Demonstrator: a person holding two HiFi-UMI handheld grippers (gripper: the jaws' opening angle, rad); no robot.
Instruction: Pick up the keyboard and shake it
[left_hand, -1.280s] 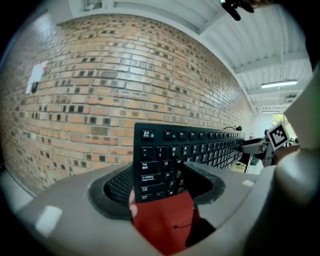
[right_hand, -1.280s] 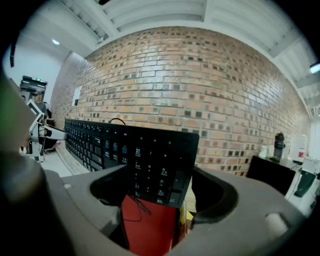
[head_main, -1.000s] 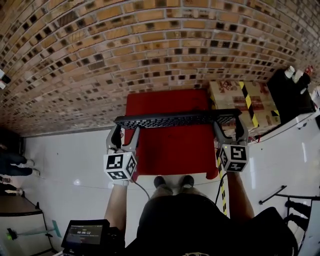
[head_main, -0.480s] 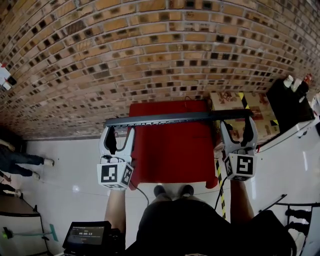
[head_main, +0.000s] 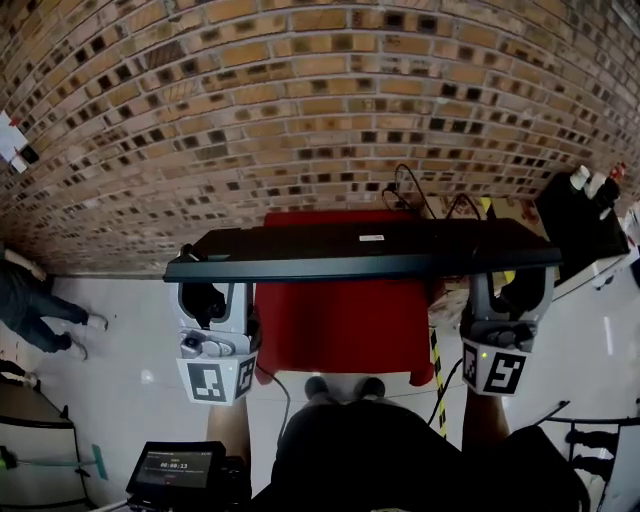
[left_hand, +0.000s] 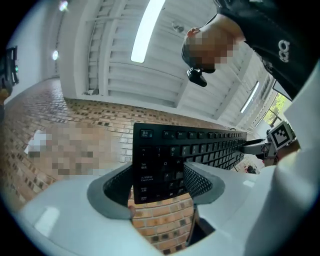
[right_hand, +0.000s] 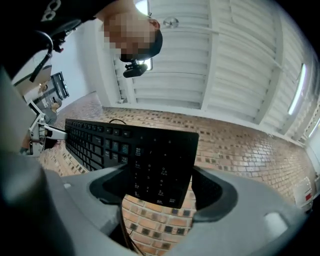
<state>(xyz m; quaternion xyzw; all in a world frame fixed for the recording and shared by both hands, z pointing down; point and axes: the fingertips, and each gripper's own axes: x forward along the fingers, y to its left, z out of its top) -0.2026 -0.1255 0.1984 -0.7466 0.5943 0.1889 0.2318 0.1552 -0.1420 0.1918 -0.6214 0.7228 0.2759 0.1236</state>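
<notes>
The black keyboard (head_main: 360, 250) is held up level in the air above the red table (head_main: 340, 330), its underside facing the head view, with its cable (head_main: 420, 190) trailing behind. My left gripper (head_main: 212, 290) is shut on the keyboard's left end and my right gripper (head_main: 510, 285) on its right end. In the left gripper view, the left gripper (left_hand: 160, 180) clamps the keyboard (left_hand: 170, 160) at the Esc-key end. The right gripper view has the right gripper (right_hand: 160, 187) gripping the number-pad end of the keyboard (right_hand: 150, 155).
A brick wall (head_main: 300, 100) rises behind the table. A black case (head_main: 580, 215) and a white counter edge (head_main: 600, 270) are at the right. Another person's legs (head_main: 35, 300) show at the left on the white floor. A small screen device (head_main: 175, 468) sits low left.
Both grippers have raised the keyboard well above the table toward the head camera. It has tipped from edge-on so that its underside now shows.
</notes>
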